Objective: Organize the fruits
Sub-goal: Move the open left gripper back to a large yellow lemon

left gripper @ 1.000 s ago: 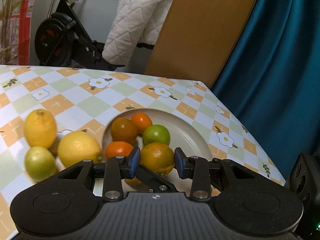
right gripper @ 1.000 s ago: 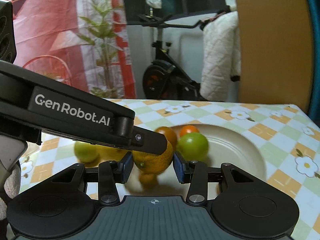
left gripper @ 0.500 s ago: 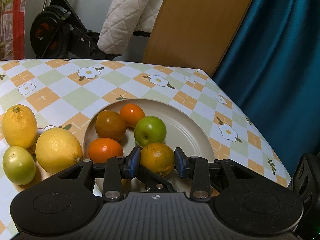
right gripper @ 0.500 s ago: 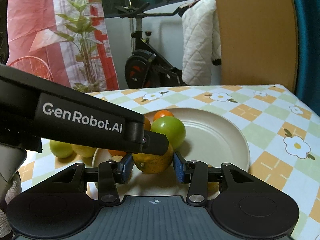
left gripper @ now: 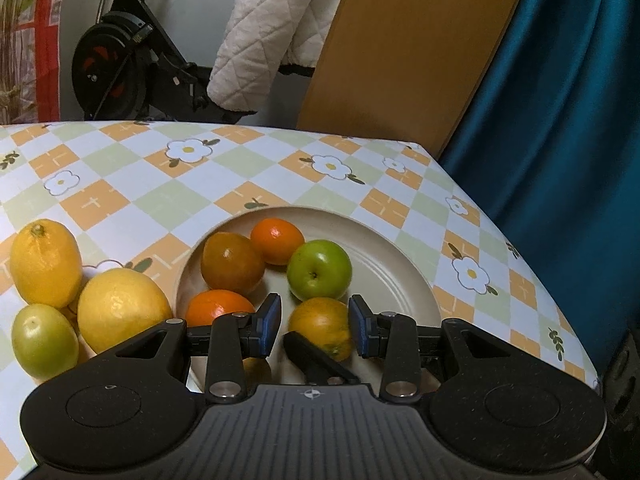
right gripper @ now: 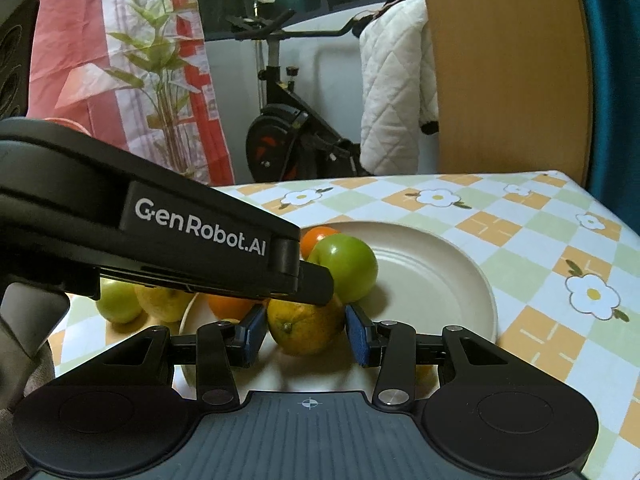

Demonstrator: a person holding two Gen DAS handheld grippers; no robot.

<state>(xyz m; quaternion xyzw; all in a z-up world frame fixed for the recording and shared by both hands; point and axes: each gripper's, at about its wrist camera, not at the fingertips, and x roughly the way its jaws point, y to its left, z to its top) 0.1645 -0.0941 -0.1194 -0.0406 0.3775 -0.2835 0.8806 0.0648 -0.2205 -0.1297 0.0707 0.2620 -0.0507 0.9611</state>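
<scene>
We see a yellowish orange (left gripper: 320, 324) low over the near part of a beige plate (left gripper: 400, 240), and both grippers are around it. We cannot tell if the fruit rests on the plate or hangs just above it.

The right gripper (right gripper: 306, 316) has its blue pads against the two sides of the yellowish orange, so it looks clamped on it. In the left wrist view, one black finger of this gripper crosses in front of the lower part of the fruit.

The left gripper (left gripper: 315, 308) comes from the left side in the right wrist view, and its tip covers the top of the same fruit. Its right pad touches the fruit, but a thin gap shows at its left pad. We cannot tell if it really presses.

On the plate, behind the held fruit, there is a green apple (left gripper: 319, 270), a brownish orange fruit (left gripper: 232, 262) and two small bright oranges, one at the back (left gripper: 277, 240) and one near the left pad (left gripper: 218, 308).

Left of the plate, on the checked cloth of the bench (left gripper: 240, 168), lie two lemons (left gripper: 122, 310) close together and a pale green fruit (left gripper: 42, 338) just beside them.

Behind the bench stand an exercise bike (left gripper: 120, 68), a wooden board (left gripper: 408, 48) and a teal curtain (left gripper: 560, 120).
</scene>
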